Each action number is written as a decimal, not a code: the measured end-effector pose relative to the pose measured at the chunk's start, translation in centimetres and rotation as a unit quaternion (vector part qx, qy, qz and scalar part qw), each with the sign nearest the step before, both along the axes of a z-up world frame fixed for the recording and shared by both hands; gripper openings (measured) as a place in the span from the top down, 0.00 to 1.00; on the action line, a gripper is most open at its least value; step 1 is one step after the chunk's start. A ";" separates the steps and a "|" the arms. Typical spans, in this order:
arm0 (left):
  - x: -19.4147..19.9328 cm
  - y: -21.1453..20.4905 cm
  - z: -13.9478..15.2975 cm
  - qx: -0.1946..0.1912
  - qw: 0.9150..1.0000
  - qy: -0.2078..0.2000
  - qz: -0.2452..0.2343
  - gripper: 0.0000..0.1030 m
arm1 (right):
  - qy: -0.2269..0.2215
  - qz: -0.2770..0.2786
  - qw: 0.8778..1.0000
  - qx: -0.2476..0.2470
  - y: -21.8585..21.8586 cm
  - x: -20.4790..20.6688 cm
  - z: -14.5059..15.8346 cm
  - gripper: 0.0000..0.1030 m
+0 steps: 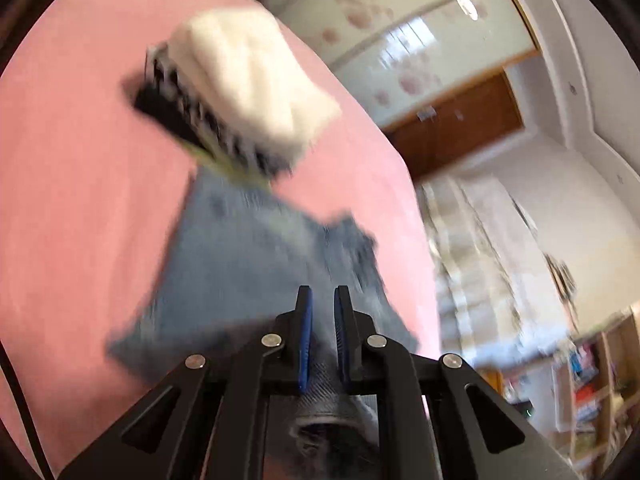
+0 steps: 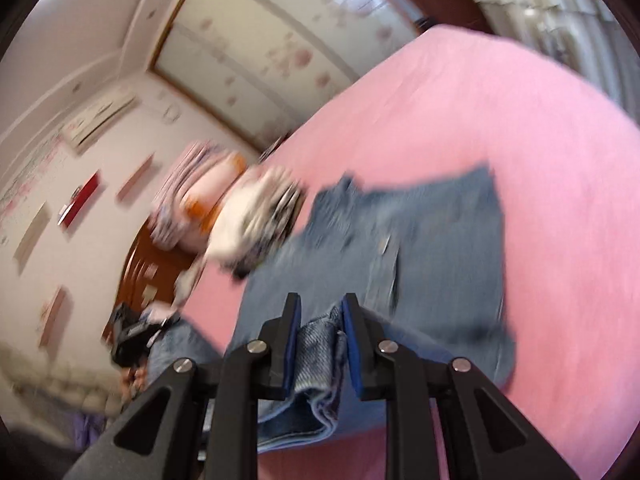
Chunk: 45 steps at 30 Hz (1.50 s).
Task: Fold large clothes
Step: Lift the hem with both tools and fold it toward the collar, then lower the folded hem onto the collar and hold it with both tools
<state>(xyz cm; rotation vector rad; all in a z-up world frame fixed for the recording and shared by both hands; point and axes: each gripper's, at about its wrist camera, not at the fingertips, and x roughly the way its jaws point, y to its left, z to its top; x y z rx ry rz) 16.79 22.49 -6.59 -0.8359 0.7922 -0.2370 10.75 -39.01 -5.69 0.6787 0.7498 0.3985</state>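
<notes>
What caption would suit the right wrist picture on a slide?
Right gripper clamps a bunched denim hem of the jeans spread across a pink bed.

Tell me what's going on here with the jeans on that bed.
A person is folding a pair of blue jeans on a pink bed, using two handheld grippers. The left gripper and the right gripper are each clamped on a bunch of denim at the near end. The rest of the jeans lies across the bed. Beyond them sits a stack of folded clothes, white on top.
</notes>
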 end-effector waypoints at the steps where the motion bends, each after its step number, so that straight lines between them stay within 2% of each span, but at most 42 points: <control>1: 1.7 0.7 0.1 0.010 1.000 -0.001 0.018 0.93 | 0.010 -0.023 1.000 -0.003 -0.5 1.8 0.0 0.79; 2: 3.1 1.1 -0.1 0.016 0.999 0.002 0.032 0.92 | 0.022 -0.045 0.999 -0.010 -1.0 3.3 -0.2 0.77; 4: 5.9 2.0 -1.0 0.029 0.998 0.022 0.055 0.78 | 0.058 -0.101 0.993 -0.026 -2.1 6.9 -1.4 0.75; 5: 7.2 2.0 -1.7 0.044 0.997 0.035 0.061 0.67 | 0.072 -0.121 0.989 -0.033 -2.5 8.5 -2.1 0.65; 6: 7.7 2.2 -2.3 0.057 0.995 0.046 0.066 0.63 | 0.081 -0.126 0.988 -0.034 -2.7 9.4 -2.6 0.58; 7: 8.4 2.1 -3.0 0.068 0.994 0.058 0.064 0.63 | 0.092 -0.131 0.987 -0.030 -3.0 10.5 -3.4 0.48; 8: 8.9 1.9 -3.7 0.076 0.993 0.066 0.053 0.63 | 0.097 -0.131 0.986 -0.028 -3.2 10.9 -4.1 0.46; 12: 10.0 -0.3 -6.0 0.122 0.988 0.086 -0.028 0.63 | 0.123 -0.096 0.985 -0.067 -2.6 12.8 -6.9 0.46; 14: 10.1 -1.7 -7.2 0.147 0.983 0.089 -0.071 0.63 | 0.139 -0.069 0.984 -0.089 -2.3 12.7 -8.5 0.46; 17: 10.0 -3.3 -9.2 0.162 0.973 0.103 -0.129 0.63 | 0.155 -0.035 0.981 -0.115 -1.5 12.1 -10.2 0.46; 20: 9.9 -4.5 -10.8 0.192 0.961 0.118 -0.160 0.62 | 0.169 0.010 0.976 -0.140 -0.2 12.2 -12.1 0.46; 22: 9.8 -4.9 -11.7 0.205 0.956 0.119 -0.176 0.63 | 0.161 0.024 0.974 -0.156 -0.2 11.8 -12.6 0.46; 25: 9.7 -5.2 -11.9 0.203 0.953 0.111 -0.193 0.61 | 0.149 0.047 0.972 -0.174 0.2 11.8 -12.7 0.43; 27: 9.9 -5.5 -12.1 0.202 0.950 0.109 -0.210 0.55 | 0.143 0.063 0.969 -0.192 0.6 11.9 -12.7 0.43; 28: 10.0 -5.9 -12.1 0.207 0.947 0.107 -0.221 0.53 | 0.142 0.070 0.966 -0.204 0.8 11.8 -12.8 0.43; 30: 10.3 -6.9 -12.2 0.218 0.938 0.101 -0.250 0.38 | 0.142 0.083 0.958 -0.236 1.8 12.1 -12.9 0.43; 32: 10.5 -8.2 -12.4 0.241 0.926 0.098 -0.272 0.31 | 0.138 0.093 0.947 -0.275 3.0 12.1 -13.1 0.43; 34: 10.6 -9.8 -12.9 0.273 0.910 0.101 -0.296 0.22 | 0.134 0.091 0.941 -0.297 3.4 12.1 -13.2 0.46; 36: 10.6 -11.2 -13.4 0.309 0.895 0.103 -0.305 0.19 | 0.127 0.081 0.939 -0.310 3.6 11.8 -13.2 0.60; 37: 10.6 -11.6 -13.5 0.321 0.892 0.107 -0.301 0.18 | 0.126 0.075 0.938 -0.315 3.8 11.8 -13.2 0.67; 38: 10.6 -11.6 -13.5 0.322 0.893 0.109 -0.295 0.22 | 0.124 0.068 0.939 -0.313 3.7 11.6 -13.0 0.79; 39: 10.5 -11.6 -13.2 0.317 0.897 0.108 -0.288 0.40 | 0.122 0.062 0.940 -0.312 3.6 11.4 -12.9 0.86; 40: 10.4 -11.4 -12.8 0.316 0.902 0.108 -0.274 0.49 | 0.121 0.059 0.943 -0.305 3.5 11.1 -12.8 0.89; 42: 10.0 -10.7 -12.1 0.309 0.911 0.111 -0.251 0.79 | 0.114 0.046 0.942 -0.312 3.7 10.3 -12.2 0.92; 44: 9.0 -9.7 -11.1 0.291 0.922 0.106 -0.233 0.88 | 0.105 0.035 0.939 -0.326 4.1 9.5 -11.6 0.93; 45: 8.6 -9.4 -10.8 0.288 0.925 0.101 -0.227 0.89 | 0.103 0.029 0.938 -0.329 4.3 9.1 -11.2 0.93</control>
